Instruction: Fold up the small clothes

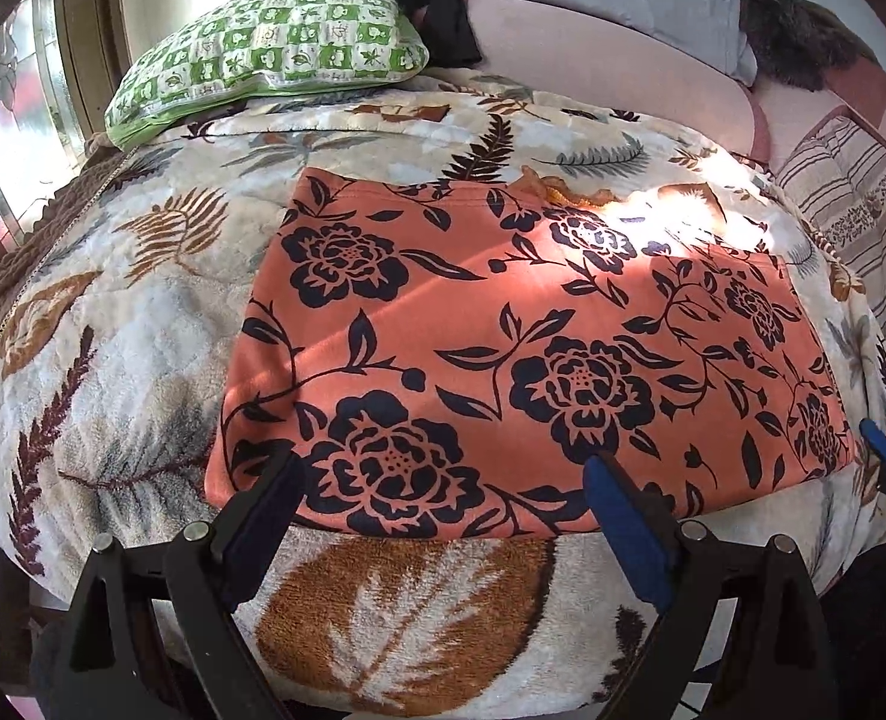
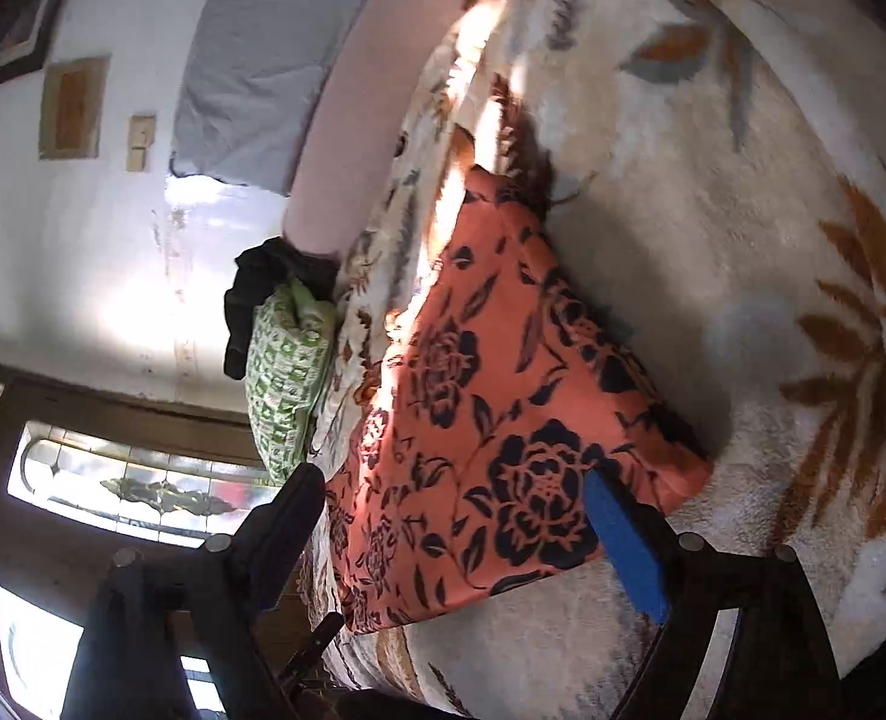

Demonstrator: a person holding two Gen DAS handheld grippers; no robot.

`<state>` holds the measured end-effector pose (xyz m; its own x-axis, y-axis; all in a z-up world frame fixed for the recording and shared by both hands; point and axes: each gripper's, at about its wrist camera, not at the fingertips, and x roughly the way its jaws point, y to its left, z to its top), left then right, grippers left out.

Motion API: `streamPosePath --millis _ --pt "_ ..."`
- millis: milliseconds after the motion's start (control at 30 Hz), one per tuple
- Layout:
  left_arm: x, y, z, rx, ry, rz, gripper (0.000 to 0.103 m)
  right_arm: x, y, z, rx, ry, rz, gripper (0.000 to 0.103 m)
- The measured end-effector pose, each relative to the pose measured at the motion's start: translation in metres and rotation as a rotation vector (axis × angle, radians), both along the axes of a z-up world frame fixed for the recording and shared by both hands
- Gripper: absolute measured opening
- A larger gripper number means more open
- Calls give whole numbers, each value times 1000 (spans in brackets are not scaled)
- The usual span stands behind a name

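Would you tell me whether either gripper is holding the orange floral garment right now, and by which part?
Nothing is held. The left gripper and right gripper both stand open above the orange floral garment, which lies flat on the blanket.

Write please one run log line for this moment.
cloth: orange floral garment flat on blanket | left gripper: open, empty | right gripper: open, empty | stage: fold pending
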<state>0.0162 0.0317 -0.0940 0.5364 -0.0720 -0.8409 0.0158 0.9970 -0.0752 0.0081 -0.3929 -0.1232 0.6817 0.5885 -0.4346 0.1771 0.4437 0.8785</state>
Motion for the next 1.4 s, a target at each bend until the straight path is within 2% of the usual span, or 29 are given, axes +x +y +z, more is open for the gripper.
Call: streamPosePath --millis 67,133,233,267,300,333,367,467,533,600,633,667,700,767,867,933,967,1000,1067,1167,1233,1400 --pt "2 2 -3 -17 20 18 94 15 9 15 17 -42 56 91" --pt "2 2 -3 -25 21 19 94 38 11 19 6 -40 80 91" --pt "0 2 1 -17 1 13 94 82 3 -7 62 34 107 91" --pt "-1 3 1 -17 1 13 94 93 -4 -21 21 90 76 91" --pt "-1 4 1 -17 2 9 94 99 -13 -37 27 157 32 91" --pt "-2 6 1 -15 -1 5 94 99 -18 -42 99 155 7 91" --pt "-3 8 2 -7 -9 7 94 97 -17 -33 97 139 10 91" --pt "1 9 1 1 -12 9 94 102 -1 4 44 27 73 92" --pt "4 10 1 -9 -11 8 94 122 8 11 42 13 113 92" --pt "4 11 1 -14 -14 2 94 145 7 -3 -19 56 109 92" --pt "3 12 1 -9 -17 2 94 156 3 -20 -58 150 80 92" --pt "2 14 2 -4 -20 4 94 161 -2 -36 -15 215 47 92" --pt "1 17 2 -1 -27 6 94 161 -6 -35 24 215 19 92" --pt "1 22 1 2 -37 22 94 166 -1 -9 -31 183 10 93" --pt "5 25 0 -20 -32 24 94 193 14 15 -52 88 77 93" --pt "5 24 0 -27 -34 15 94 221 14 4 -169 118 81 93" --pt "5 23 0 -29 -33 9 94 233 8 -14 -227 194 63 93" --pt "4 23 1 -26 -33 6 94 240 1 -34 -174 238 59 93" --pt "1 24 2 -28 -48 6 94 223 -18 -27 -92 180 -6 93" --pt "5 24 -1 -37 -29 26 94 184 -10 20 -225 62 14 93" --pt "6 21 1 -32 -25 46 94 147 2 38 -216 26 86 93" --pt "-3 13 16 24 -36 61 94 37 32 34 -133 -1 182 93"
